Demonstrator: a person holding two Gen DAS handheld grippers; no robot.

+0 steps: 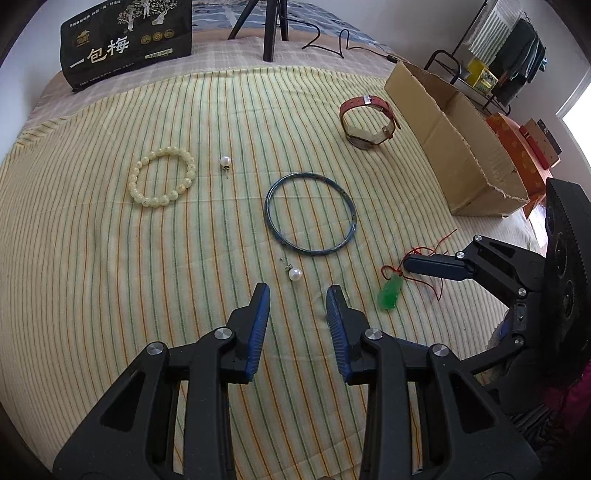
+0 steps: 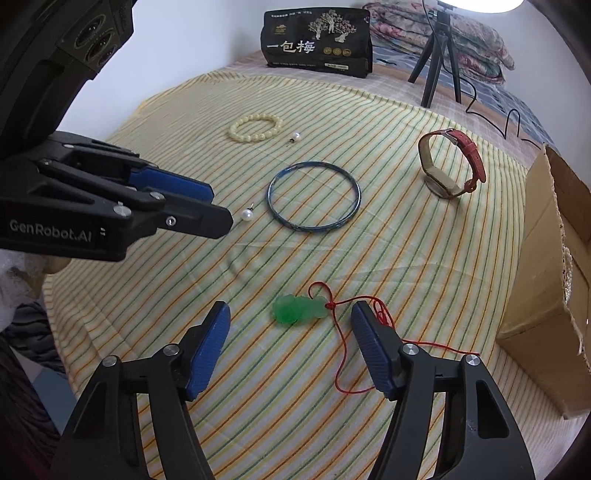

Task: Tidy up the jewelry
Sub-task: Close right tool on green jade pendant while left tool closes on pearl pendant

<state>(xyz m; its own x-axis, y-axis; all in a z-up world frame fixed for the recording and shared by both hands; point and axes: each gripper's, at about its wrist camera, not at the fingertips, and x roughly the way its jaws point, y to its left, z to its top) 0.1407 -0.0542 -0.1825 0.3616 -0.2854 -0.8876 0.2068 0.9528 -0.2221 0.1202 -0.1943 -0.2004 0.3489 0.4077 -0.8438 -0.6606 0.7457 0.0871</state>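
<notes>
Both grippers hung with fingers apart: left gripper [image 1: 297, 295] near a pearl earring [image 1: 295, 274], right gripper [image 2: 290, 314] straddling, perhaps untouched, the green pendant [image 2: 299, 310].

Black left gripper [image 1: 298, 295] with blue ribbed pads, silver screws

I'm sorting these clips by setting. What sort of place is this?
Most likely a home bedroom. The jewelry lies on a striped bedsheet spread over a bed, folded floral quilts are stacked at its far end, and clothes hang on a rack beside it. A light on a tripod suggests a staged recording.
</notes>
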